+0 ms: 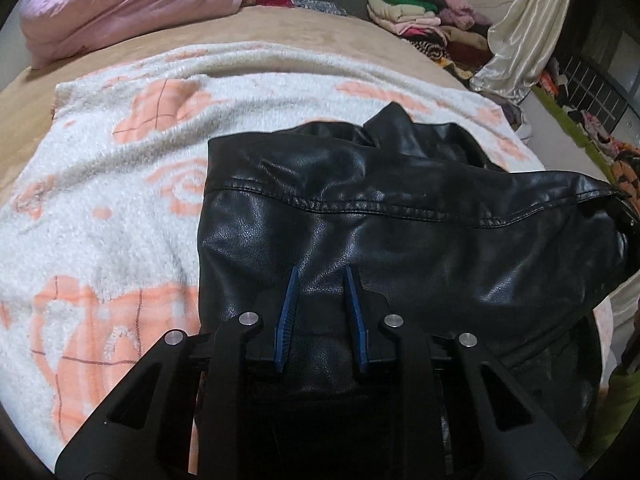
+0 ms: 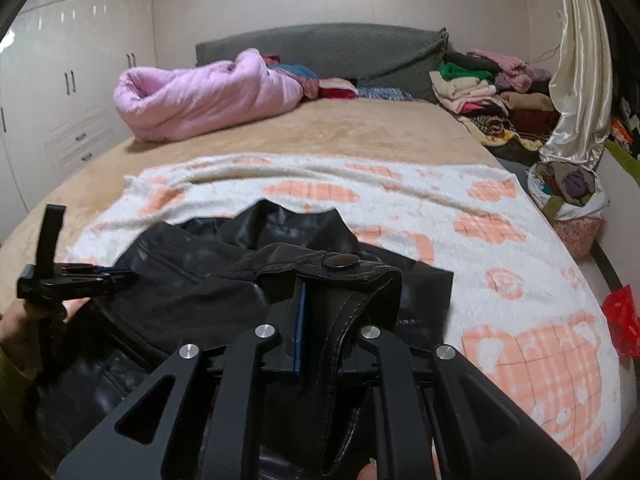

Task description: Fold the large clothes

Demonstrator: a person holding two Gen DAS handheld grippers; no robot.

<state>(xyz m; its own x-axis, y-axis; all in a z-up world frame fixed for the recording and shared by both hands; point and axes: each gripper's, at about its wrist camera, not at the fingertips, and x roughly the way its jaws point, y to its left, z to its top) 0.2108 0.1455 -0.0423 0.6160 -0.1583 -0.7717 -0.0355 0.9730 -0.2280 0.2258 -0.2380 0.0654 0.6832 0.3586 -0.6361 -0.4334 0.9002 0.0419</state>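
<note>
A black leather jacket (image 1: pixel 400 216) lies on a white blanket with peach patterns (image 1: pixel 100 184) on the bed. My left gripper (image 1: pixel 320 276) is open just above the jacket's back panel, blue pads apart, holding nothing. It also shows in the right wrist view (image 2: pixel 116 276) at the jacket's left edge. My right gripper (image 2: pixel 332 292) is shut on a jacket edge with a snap button (image 2: pixel 340 262) and holds it lifted over the rest of the jacket (image 2: pixel 192 276). The right finger is hidden by the leather.
A rolled pink quilt (image 2: pixel 200 96) lies at the head of the bed. Piles of folded clothes (image 2: pixel 488 92) sit at the far right beside a cream curtain (image 2: pixel 576 80). A basket of clothes (image 2: pixel 568 196) stands right of the bed. White wardrobes (image 2: pixel 72 80) line the left wall.
</note>
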